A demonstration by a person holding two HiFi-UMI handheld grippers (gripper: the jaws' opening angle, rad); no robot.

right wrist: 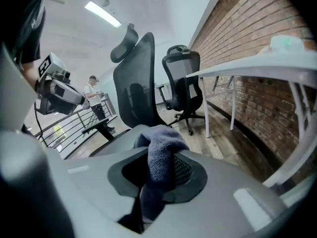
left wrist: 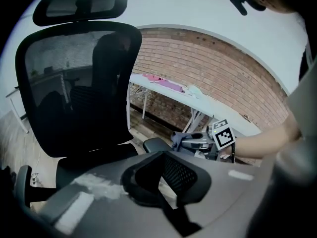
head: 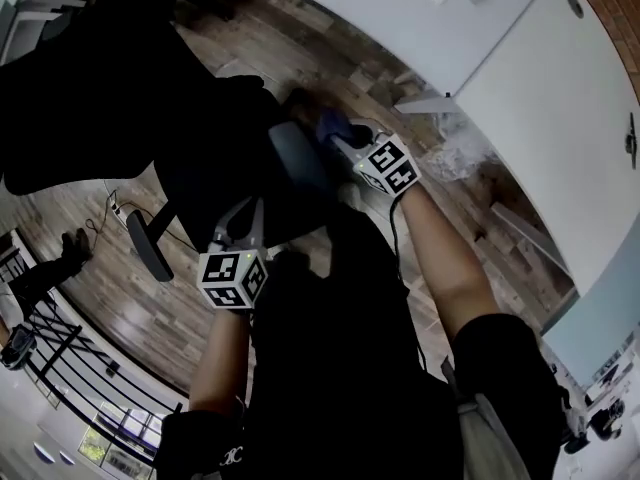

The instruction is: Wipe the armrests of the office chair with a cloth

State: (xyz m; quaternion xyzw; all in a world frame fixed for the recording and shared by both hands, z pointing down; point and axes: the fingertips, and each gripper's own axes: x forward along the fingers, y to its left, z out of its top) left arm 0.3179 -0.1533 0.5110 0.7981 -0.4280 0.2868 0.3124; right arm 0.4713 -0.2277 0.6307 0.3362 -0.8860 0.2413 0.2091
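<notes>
Right tongs (right wrist: 157, 185) clamp blue cloth (right wrist: 163, 152) beside armrest (head: 300, 163); left tongs (left wrist: 164, 195) closed, empty.

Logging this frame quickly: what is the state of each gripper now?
Left gripper: shut, holding nothing.
Right gripper: shut on the blue cloth.

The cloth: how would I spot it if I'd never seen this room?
Find the black mesh-backed office chair beside the long white desk. At its desk-side armrest is the right gripper, with the cloth pinched in its jaws. It is the only soft, bunched, blue-grey thing among hard black and grey parts.
</notes>
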